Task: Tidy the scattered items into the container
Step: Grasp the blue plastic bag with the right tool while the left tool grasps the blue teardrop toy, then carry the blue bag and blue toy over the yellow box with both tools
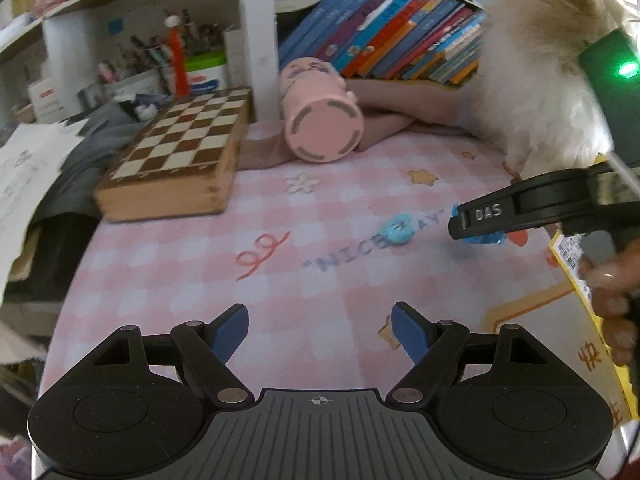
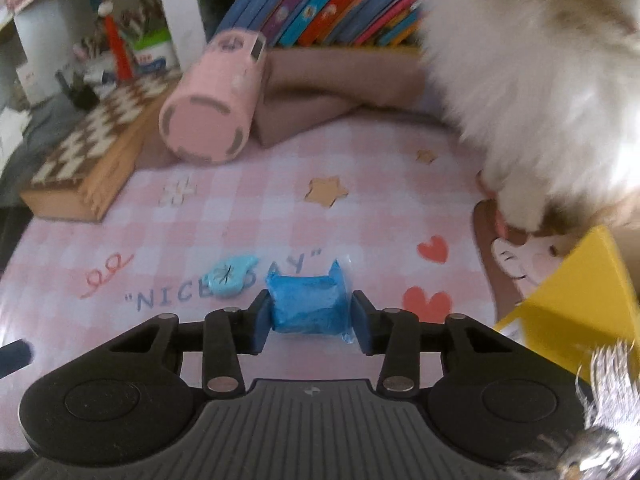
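Observation:
My right gripper (image 2: 311,316) is shut on a blue wrapped packet (image 2: 309,304) just above the pink checked mat. In the left wrist view it reaches in from the right (image 1: 468,229), with the packet (image 1: 486,237) mostly hidden behind its finger. A light blue flat piece (image 2: 229,277) lies on the mat left of the packet; it also shows in the left wrist view (image 1: 398,230). A yellow box (image 2: 576,312) stands at the right. My left gripper (image 1: 320,330) is open and empty over the mat's near part.
A pink cylinder (image 1: 320,120) lies on its side at the back of the mat. A wooden chess box (image 1: 176,156) sits at the left. A fluffy animal (image 2: 540,92) stands at the right by the yellow box. Books (image 1: 396,32) line the shelf behind.

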`<action>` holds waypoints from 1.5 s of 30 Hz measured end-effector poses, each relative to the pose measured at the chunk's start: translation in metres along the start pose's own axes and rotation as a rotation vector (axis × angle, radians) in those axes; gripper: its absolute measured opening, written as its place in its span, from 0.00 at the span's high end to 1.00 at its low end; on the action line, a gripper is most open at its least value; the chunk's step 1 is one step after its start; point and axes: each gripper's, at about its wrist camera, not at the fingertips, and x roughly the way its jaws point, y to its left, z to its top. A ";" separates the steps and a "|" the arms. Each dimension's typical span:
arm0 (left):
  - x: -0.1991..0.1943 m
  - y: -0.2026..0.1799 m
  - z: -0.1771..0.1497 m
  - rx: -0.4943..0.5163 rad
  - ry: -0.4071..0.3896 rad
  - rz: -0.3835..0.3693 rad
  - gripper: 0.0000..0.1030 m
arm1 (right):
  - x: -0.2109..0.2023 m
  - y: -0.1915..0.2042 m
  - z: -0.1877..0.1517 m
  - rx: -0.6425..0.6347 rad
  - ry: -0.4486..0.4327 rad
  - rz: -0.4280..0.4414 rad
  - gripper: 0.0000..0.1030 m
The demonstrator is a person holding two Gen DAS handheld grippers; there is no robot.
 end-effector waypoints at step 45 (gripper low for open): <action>0.001 -0.017 0.024 0.025 -0.053 -0.096 0.75 | -0.070 -0.002 -0.008 0.070 -0.164 0.044 0.62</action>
